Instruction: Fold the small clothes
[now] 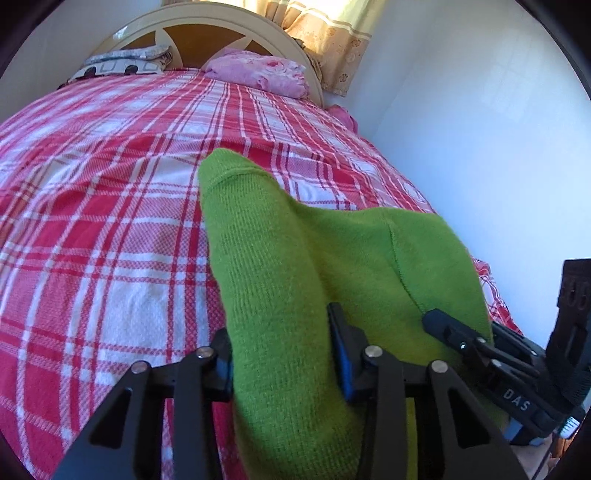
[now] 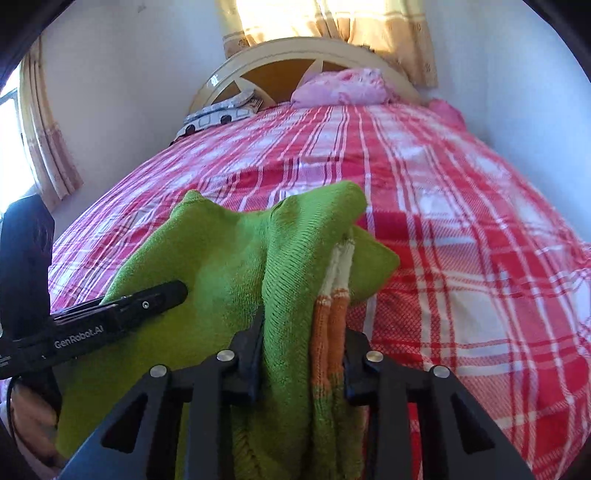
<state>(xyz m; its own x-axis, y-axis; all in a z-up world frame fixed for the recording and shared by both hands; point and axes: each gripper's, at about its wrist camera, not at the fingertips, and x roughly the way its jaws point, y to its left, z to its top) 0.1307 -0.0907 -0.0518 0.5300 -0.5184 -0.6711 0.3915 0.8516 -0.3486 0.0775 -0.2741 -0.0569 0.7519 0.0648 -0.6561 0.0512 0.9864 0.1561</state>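
Note:
A small green knit garment [image 1: 295,266] with an orange and white striped edge [image 2: 332,314] is held up over the red and white checked bed [image 1: 92,221]. My left gripper [image 1: 282,350] is shut on a bunched part of the green garment. My right gripper [image 2: 301,354] is shut on another part, with the green knit and striped edge between its fingers. The right gripper also shows in the left wrist view [image 1: 480,343] at the garment's right side. The left gripper shows in the right wrist view [image 2: 122,310] at the garment's left side.
The checked bed [image 2: 461,240] fills both views. A pink pillow [image 1: 258,72] and a patterned pillow [image 1: 122,62] lie by the cream headboard [image 1: 207,22]. A white wall [image 1: 480,147] runs along the bed's right side. Curtains [image 2: 325,18] hang behind the headboard.

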